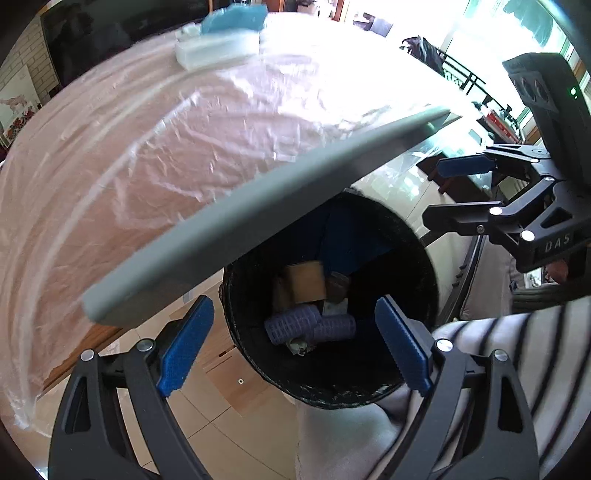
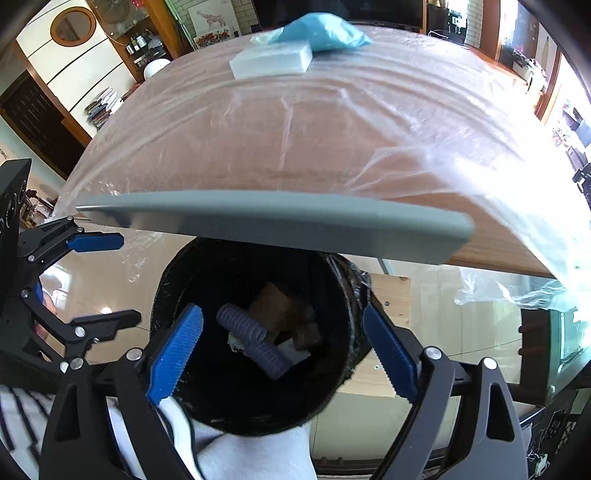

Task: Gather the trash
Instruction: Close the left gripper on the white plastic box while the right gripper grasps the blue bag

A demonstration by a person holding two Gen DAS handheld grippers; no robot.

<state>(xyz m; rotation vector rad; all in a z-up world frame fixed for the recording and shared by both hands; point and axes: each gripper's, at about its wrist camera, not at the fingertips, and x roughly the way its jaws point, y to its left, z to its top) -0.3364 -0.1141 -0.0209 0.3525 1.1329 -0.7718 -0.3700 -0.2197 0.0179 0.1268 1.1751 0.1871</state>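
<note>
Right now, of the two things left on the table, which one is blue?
The crumpled blue bag at the table's far edge; the block touching it, nearer the camera, is white and rectangular.

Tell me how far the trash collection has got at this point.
Done: two purple hair rollers and brown cardboard scraps lie in the black bin below the table edge. In hand: nothing; the left claw and right claw hang open over the bin. Left: a white block and blue bag sit on the plastic-covered table.
</note>
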